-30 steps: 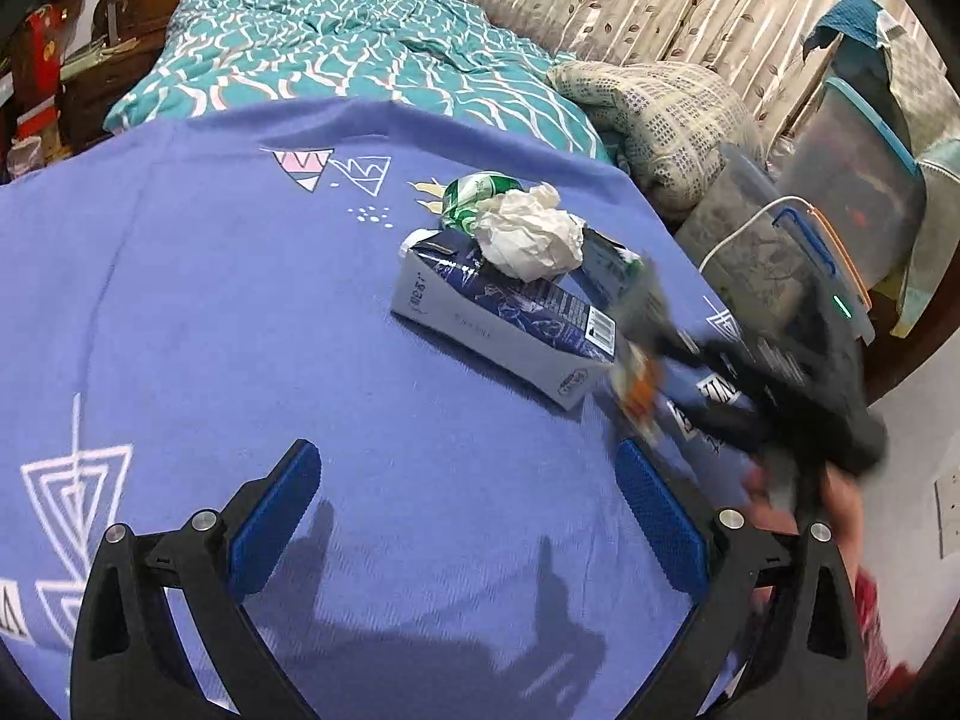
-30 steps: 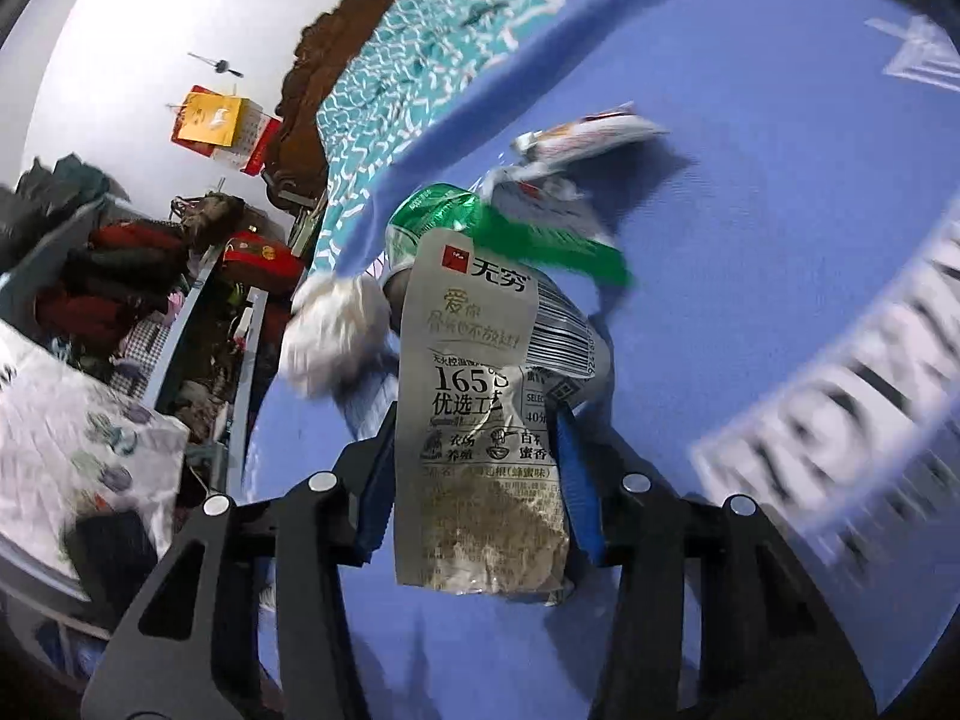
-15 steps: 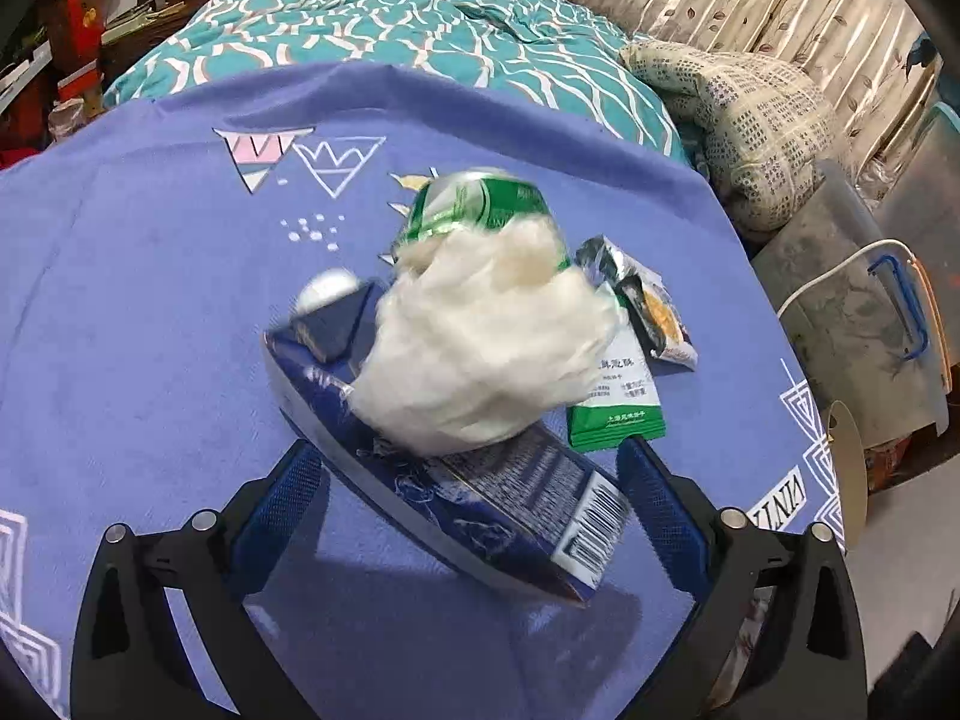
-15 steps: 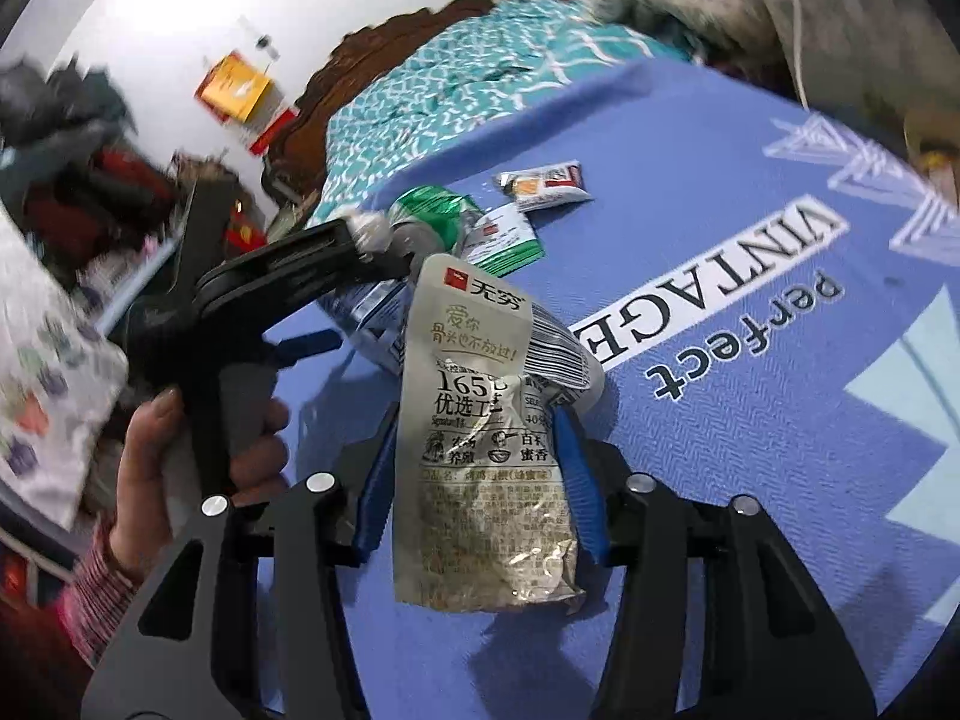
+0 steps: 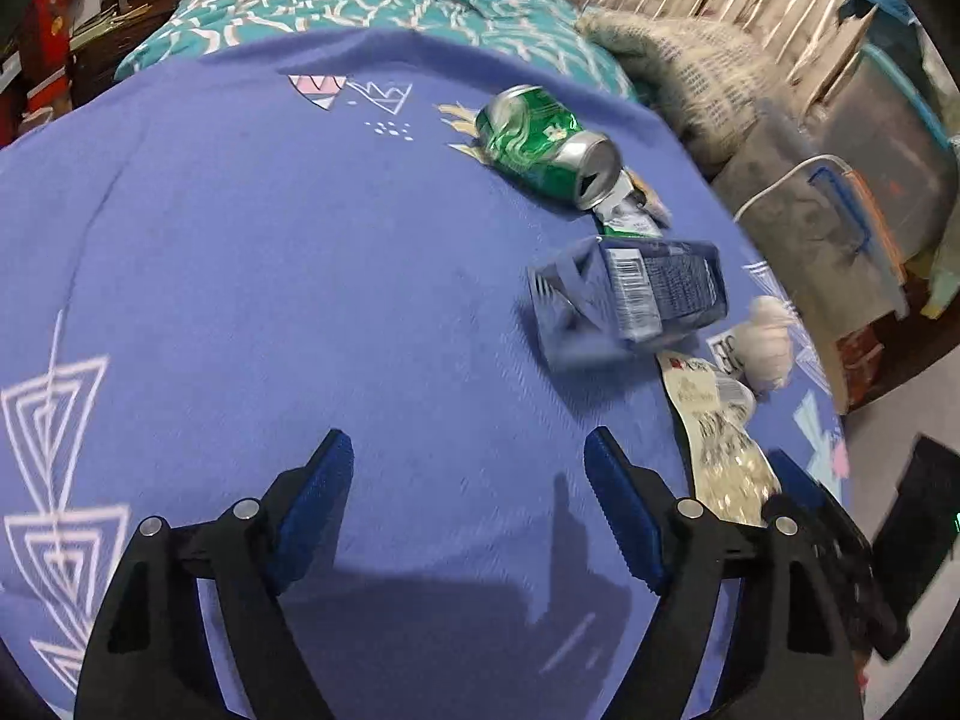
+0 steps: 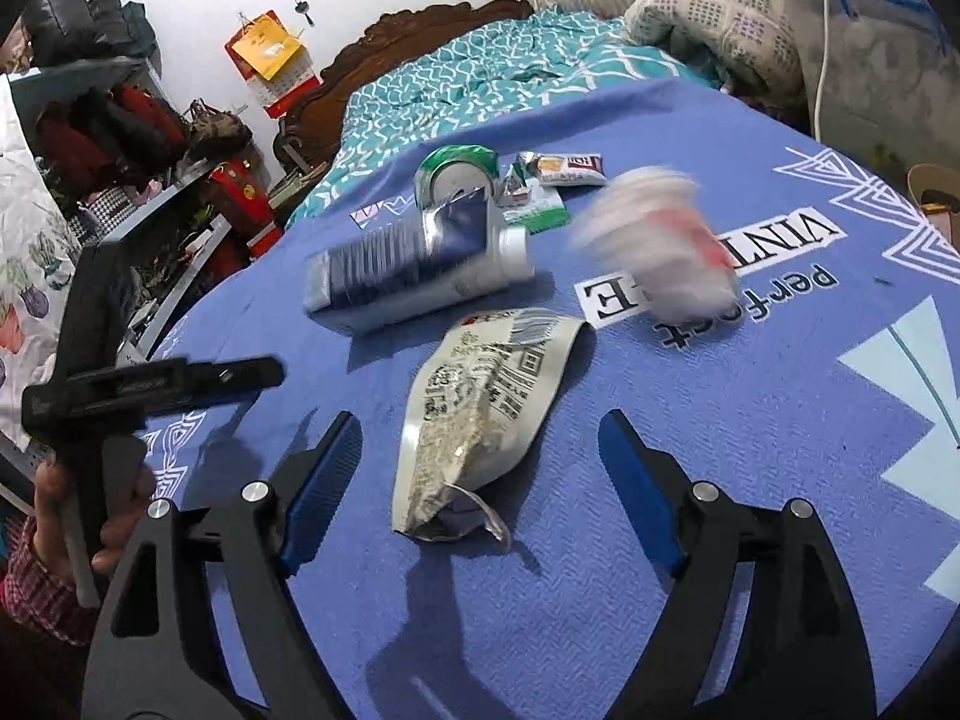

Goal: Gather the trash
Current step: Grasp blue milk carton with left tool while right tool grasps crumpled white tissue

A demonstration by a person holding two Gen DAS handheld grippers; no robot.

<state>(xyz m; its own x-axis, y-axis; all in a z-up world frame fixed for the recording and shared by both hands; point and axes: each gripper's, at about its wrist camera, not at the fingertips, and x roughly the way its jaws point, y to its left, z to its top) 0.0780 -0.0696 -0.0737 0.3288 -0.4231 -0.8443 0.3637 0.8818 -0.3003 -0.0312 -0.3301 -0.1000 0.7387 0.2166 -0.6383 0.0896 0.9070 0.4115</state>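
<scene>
Trash lies on a blue cloth. A dark blue carton lies on its side, blurred. A green can lies beyond it. A white crumpled paper ball is blurred. A silver snack pouch lies flat between the fingers of my right gripper, which is open. My left gripper is open and empty over bare cloth, left of the pile.
A green wrapper and a small snack packet lie behind the carton. A teal bed and a pillow lie beyond the cloth. Plastic bins stand to the right. Shelves with clutter stand on the left.
My right gripper has opened and let the silver pouch drop onto the cloth. The carton and paper ball have shifted right, away from my left gripper, which has pulled back.
</scene>
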